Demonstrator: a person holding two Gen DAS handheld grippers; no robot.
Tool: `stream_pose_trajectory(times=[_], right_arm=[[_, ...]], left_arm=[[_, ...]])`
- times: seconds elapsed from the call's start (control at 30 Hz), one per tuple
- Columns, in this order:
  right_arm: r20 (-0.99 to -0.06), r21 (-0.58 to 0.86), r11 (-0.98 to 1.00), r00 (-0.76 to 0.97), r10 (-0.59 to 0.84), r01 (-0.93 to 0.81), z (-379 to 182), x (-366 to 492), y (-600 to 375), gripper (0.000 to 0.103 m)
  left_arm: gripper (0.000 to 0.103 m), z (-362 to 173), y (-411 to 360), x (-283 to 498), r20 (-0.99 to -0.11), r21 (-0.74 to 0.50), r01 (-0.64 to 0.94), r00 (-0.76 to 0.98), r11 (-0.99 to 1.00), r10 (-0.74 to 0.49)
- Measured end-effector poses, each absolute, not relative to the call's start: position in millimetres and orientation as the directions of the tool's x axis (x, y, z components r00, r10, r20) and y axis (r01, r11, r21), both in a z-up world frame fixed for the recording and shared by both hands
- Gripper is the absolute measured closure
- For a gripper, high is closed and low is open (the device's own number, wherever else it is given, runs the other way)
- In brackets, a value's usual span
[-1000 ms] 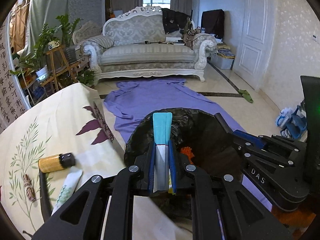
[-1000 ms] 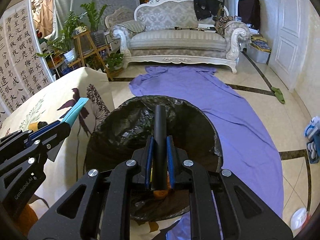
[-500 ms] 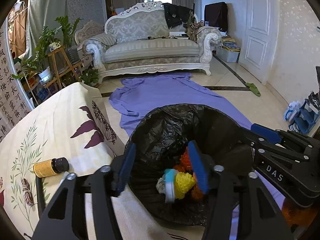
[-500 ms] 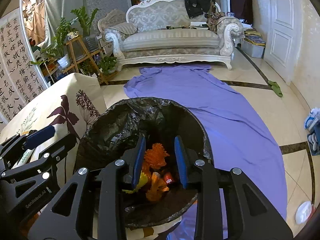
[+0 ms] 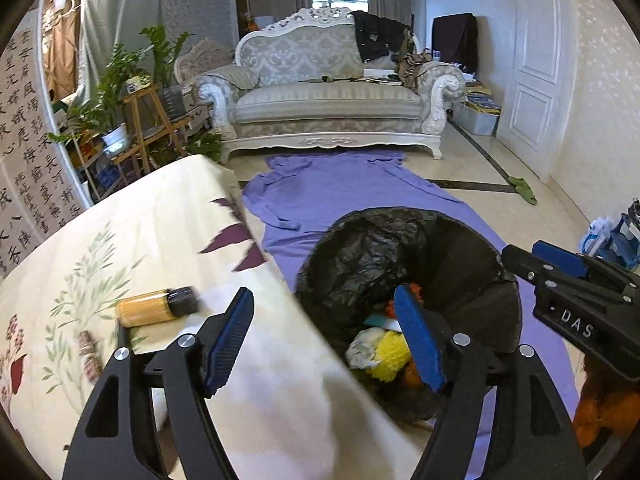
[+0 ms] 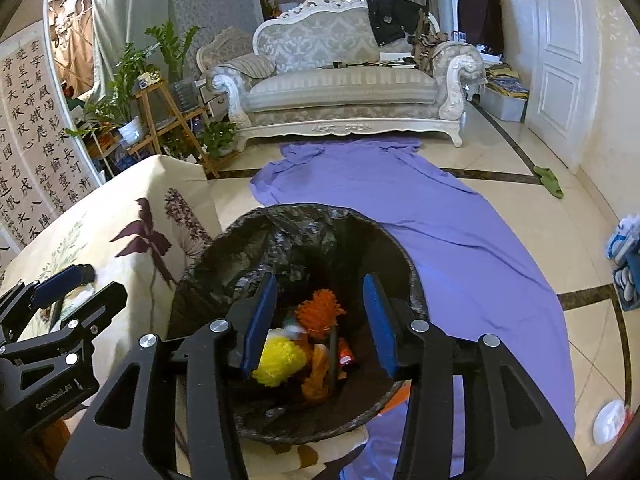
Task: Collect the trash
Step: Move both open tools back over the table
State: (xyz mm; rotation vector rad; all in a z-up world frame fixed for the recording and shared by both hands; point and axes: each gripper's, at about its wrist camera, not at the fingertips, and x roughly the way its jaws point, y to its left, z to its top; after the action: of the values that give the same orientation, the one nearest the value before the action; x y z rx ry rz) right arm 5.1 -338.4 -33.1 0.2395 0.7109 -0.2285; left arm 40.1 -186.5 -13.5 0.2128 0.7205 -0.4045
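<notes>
A bin lined with a black bag (image 5: 404, 248) (image 6: 304, 236) stands on the floor beside the table. It holds yellow (image 6: 280, 362) and orange (image 6: 320, 312) trash and a thin dark stick (image 6: 333, 354). My left gripper (image 5: 326, 334) is open and empty, straddling the table's edge and the bin's rim. My right gripper (image 6: 318, 320) is open and empty above the bin; it also shows at the right of the left wrist view (image 5: 560, 264). An amber bottle with a black cap (image 5: 156, 306) lies on the table.
The table (image 5: 120, 232) has a cream floral cloth. A small brown object (image 5: 90, 354) lies near the bottle. A purple sheet (image 6: 420, 208) covers the floor toward a white sofa (image 6: 344, 80). Plants on wooden stands (image 6: 160, 100) are at the left.
Both grippers opened and dropped what they held into the bin: the left a pale blue and white object, the right a dark stick. The left gripper has since shifted left over the table edge.
</notes>
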Motion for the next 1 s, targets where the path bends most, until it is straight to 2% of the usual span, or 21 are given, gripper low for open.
stream_pose_trajectory(times=[0.4,0.73,1.0], right_arm=[[-0.678,0.161,0.977,0.735,0.005,0.143,-27,20,-263,0.059],[-0.704,0.160,0.987,0.700,0.119,-0.007,-28,38,-181,0.058],[-0.741,0.179,0.982,0.648,0.173,-0.057,-31,64,-129,0.057]], left_arm=[[0.033,0,-95,35,-0.667,0.058,0.270,0.727,0.961,-0.164],[0.032,-16,-5,36,-0.695,0.051,0.082,0.719,0.995,-0.024],[0.032,-19,39,33,-0.695,0.032,0.008,0.719,0.999,0.017]])
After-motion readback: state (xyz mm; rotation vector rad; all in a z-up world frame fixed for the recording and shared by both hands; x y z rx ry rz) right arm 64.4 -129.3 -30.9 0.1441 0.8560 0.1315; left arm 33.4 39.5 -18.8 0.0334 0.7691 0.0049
